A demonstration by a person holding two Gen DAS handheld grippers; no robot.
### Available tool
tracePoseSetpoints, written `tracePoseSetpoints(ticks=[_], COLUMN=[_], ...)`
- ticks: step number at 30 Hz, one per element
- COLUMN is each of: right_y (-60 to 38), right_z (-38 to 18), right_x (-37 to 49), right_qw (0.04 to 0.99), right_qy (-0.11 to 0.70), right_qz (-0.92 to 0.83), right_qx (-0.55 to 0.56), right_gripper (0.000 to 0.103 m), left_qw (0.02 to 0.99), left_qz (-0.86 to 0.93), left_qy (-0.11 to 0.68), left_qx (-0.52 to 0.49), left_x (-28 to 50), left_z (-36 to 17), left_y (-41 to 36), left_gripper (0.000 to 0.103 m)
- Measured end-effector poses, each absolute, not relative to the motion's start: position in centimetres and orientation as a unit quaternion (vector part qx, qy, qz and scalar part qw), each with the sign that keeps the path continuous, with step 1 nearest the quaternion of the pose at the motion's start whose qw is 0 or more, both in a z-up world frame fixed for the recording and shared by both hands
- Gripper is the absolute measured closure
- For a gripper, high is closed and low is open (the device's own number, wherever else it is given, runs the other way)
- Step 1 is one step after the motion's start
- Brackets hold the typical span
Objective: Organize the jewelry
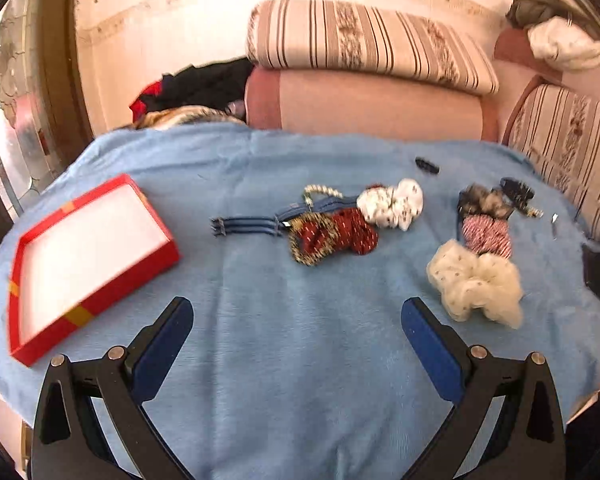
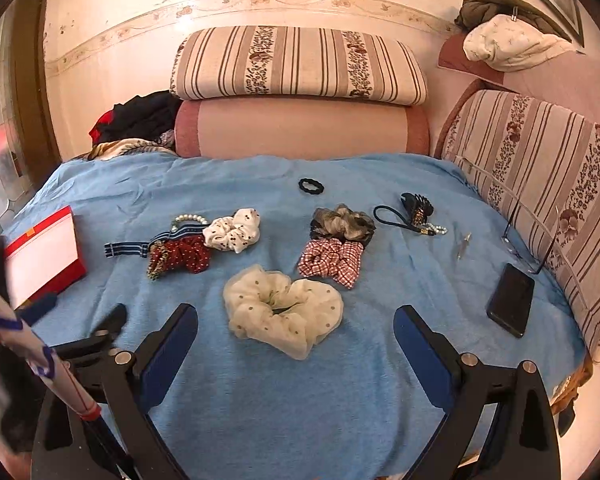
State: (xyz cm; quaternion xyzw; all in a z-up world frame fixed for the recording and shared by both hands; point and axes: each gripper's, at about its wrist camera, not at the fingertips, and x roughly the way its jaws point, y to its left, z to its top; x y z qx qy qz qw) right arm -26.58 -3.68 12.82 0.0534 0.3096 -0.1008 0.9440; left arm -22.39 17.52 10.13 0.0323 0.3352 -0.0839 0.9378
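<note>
On the blue cloth (image 1: 260, 320) lies an empty red box (image 1: 84, 264) with a white inside, at the left; it also shows at the left edge as the red box (image 2: 44, 256). Scattered hair pieces and jewelry lie ahead: a cream dotted scrunchie (image 2: 282, 312) (image 1: 476, 284), a red checked scrunchie (image 2: 330, 266), a dark red dotted scrunchie (image 1: 336, 234), a white spotted scrunchie (image 1: 392, 202), a grey scrunchie (image 2: 342, 222), a blue striped band (image 1: 248, 226), a pearl bracelet (image 2: 188, 220). My left gripper (image 1: 298, 312) is open over bare cloth. My right gripper (image 2: 296, 320) is open, just short of the cream scrunchie.
A black phone (image 2: 510, 300) and glasses (image 2: 520, 232) lie at the right. A black hair tie (image 2: 311, 186), a black claw clip (image 2: 416, 206) and a dark cord (image 2: 392, 218) lie farther back. Striped cushions (image 2: 300, 66) line the back and right. A sleeve (image 2: 28, 352) shows at the left.
</note>
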Motion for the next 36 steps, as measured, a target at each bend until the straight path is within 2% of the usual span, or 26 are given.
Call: tracePoseSetpoints(ticks=[16, 36], right_y=[-2.6, -2.1], right_z=[13.5, 12.1], right_x=[-27.0, -26.0], right_qw=[0.946, 0.941], right_qy=[0.308, 0.326], right_qz=[-0.092, -0.078], right_qx=[0.048, 0.05], right_gripper=[0.003, 0.003], left_qw=[0.946, 0.941], left_qz=[-0.083, -0.078], left_qy=[0.313, 0.329], left_qx=[0.007, 0.008], left_x=[-24.2, -23.8], left_z=[10.7, 10.3], left_y=[19.6, 19.3], left_gripper=[0.0, 0.0])
